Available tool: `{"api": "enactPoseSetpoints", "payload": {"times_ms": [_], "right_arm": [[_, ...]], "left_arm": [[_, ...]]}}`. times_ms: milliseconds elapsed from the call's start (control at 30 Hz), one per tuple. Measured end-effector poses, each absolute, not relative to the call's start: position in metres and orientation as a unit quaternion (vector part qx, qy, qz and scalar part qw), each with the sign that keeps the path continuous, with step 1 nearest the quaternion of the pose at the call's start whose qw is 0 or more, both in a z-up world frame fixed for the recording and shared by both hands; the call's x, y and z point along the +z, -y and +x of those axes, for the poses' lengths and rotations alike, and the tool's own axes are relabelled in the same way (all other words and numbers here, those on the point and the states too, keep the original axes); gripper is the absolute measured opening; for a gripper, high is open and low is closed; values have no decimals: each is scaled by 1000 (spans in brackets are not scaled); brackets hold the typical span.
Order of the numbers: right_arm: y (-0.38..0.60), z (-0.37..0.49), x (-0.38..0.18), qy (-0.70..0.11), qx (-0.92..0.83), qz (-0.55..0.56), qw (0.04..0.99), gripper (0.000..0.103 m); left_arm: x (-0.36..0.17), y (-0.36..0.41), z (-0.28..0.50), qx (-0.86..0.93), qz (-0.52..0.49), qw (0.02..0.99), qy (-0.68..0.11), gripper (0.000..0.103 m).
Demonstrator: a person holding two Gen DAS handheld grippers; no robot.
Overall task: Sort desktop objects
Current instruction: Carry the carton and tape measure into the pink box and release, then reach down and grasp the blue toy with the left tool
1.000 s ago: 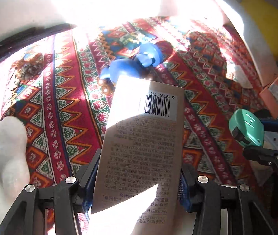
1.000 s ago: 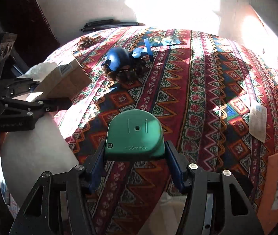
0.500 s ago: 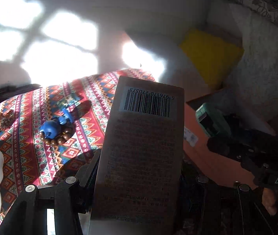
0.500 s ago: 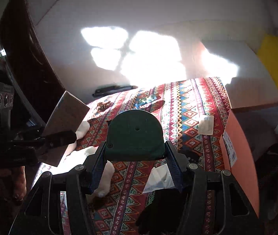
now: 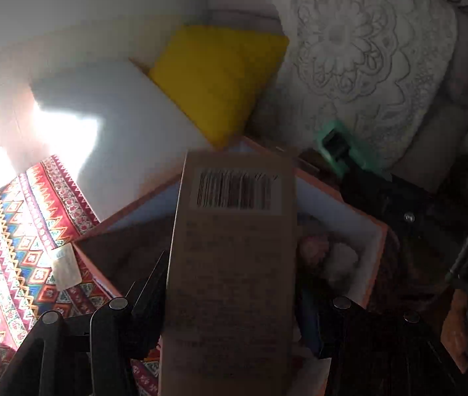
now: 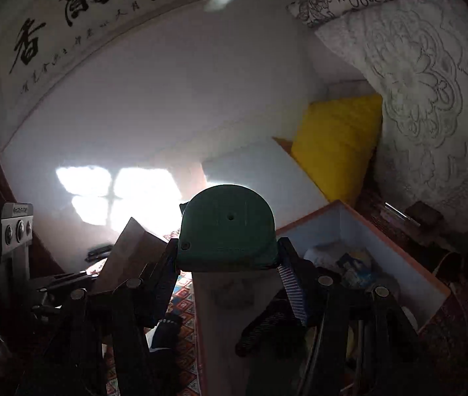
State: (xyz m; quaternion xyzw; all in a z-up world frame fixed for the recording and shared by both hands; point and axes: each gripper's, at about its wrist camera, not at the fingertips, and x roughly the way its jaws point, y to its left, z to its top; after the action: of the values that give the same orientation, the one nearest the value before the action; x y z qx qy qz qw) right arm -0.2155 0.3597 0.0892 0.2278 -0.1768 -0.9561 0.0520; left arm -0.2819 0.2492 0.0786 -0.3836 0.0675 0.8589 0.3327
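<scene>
Both grippers have moved from the bench to above the orange box (image 5: 377,247). The left gripper (image 5: 230,323) jaws have just been opening, the carton (image 5: 234,264) between them, seemingly released; the right gripper (image 6: 229,264) clenches the green tape measure (image 6: 227,227), so dropping comes next.

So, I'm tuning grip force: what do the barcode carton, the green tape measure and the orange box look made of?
Carton: matte brown paperboard, flat printed faces, crisp folded edges. Tape measure: hard moulded plastic, dull green, with a screw and seam lines; probably rigid. Box: looks like cardboard, thin straight walls, orange outside, pale lining inside.
</scene>
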Motion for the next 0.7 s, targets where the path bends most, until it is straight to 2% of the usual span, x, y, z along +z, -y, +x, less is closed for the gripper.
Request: {"api": "enactPoseSetpoints", "payload": {"times_ms": [33, 67, 100, 167, 533, 700], "right_arm": [[-371, -218, 84, 179, -953, 238, 47, 62], [-382, -221, 78, 182, -951, 248, 42, 67], [-390, -221, 74, 185, -950, 252, 21, 85], [-405, -220, 69, 190, -949, 250, -12, 102], [-412, -202, 75, 192, -952, 237, -25, 101], [-388, -201, 83, 157, -958, 234, -58, 102]], "left_arm": [[75, -256, -285, 861, -385, 326, -67, 76], [73, -259, -288, 864, -383, 321, -64, 82], [71, -260, -290, 866, -381, 316, -61, 84], [69, -255, -293, 868, -382, 312, -55, 84], [73, -181, -290, 896, -363, 254, -13, 85], [81, -134, -282, 911, -346, 223, 2, 94]]}}
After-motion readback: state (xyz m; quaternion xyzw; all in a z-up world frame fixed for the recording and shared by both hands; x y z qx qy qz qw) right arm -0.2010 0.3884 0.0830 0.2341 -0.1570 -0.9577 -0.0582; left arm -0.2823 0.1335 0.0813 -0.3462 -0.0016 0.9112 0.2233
